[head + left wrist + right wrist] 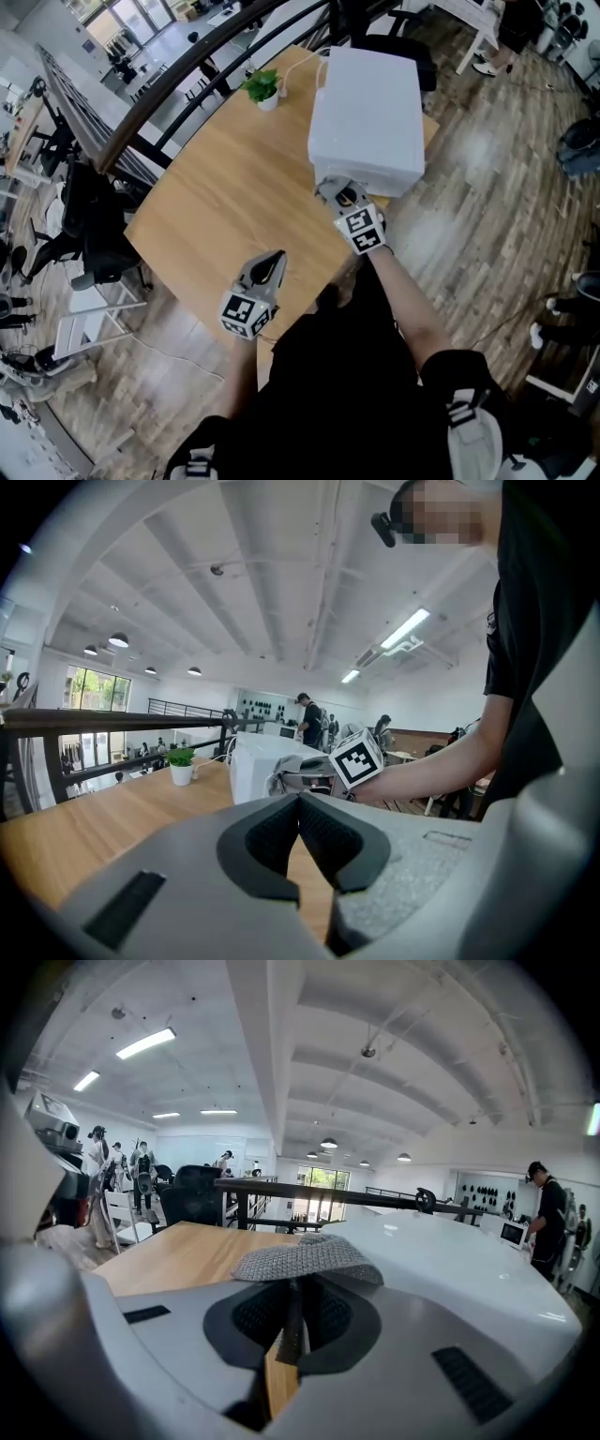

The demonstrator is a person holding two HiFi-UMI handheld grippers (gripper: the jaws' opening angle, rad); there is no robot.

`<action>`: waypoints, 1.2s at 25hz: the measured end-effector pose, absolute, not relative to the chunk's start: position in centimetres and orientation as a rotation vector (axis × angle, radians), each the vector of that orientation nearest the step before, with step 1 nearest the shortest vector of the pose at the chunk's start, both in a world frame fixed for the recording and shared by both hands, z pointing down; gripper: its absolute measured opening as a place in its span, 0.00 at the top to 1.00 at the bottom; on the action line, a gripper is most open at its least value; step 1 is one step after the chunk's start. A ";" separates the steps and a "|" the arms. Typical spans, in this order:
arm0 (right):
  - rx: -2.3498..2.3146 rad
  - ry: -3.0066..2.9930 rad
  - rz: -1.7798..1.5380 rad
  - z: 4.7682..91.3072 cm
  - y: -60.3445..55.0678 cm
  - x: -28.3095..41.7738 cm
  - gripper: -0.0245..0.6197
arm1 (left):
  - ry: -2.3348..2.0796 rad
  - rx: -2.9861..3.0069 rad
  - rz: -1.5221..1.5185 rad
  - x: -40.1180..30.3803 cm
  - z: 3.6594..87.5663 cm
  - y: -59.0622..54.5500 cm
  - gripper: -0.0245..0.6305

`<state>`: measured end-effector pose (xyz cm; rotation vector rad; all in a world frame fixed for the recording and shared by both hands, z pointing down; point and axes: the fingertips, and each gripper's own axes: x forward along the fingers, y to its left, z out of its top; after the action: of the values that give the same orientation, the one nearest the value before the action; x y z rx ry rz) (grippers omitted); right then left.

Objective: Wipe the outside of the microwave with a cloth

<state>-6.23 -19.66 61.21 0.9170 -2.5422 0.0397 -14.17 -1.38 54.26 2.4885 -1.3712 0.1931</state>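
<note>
Wooden table [211, 183]: right hand-held gripper [336, 191] clamps cloth [305, 1258] against microwave [367, 103]; left hand-held gripper [276, 257] is closed, empty.

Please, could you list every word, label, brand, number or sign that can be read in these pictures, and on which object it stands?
There is no readable text in any view.
microwave: plain white, no brand or label shows.
left gripper and right gripper: cubes carry black and white square patterns only, no letters or numbers.
cloth: grey weave, no tag shows.
far wall: dark marks, too small to read.
</note>
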 end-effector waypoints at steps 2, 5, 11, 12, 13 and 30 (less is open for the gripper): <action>0.924 -2.537 0.056 61.7 -20.4 -6.7 0.94 | -1.370 2.486 0.194 -14.1 54.2 -1.5 0.96; 0.928 -2.529 0.074 62.2 -21.4 -7.5 0.94 | -1.373 2.486 0.193 -14.1 54.2 -1.7 0.96; 0.866 -2.521 0.057 63.0 -22.6 -9.1 0.94 | -1.390 2.465 0.205 -14.6 54.1 -1.4 0.96; 0.861 -2.521 0.059 63.1 -22.8 -9.3 0.94 | -1.393 2.462 0.206 -14.7 54.2 -1.2 0.96; 0.860 -2.521 0.066 63.2 -23.0 -9.4 0.94 | -1.396 2.463 0.207 -14.8 54.2 -1.1 0.96; 0.893 -2.511 0.167 63.6 -25.5 -9.1 0.94 | -1.385 2.471 0.220 -15.0 54.3 -1.3 0.96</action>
<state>-9.12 -25.55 63.65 0.8927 -2.5114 0.1673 -14.98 -1.32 54.31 2.4714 -1.3853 0.2198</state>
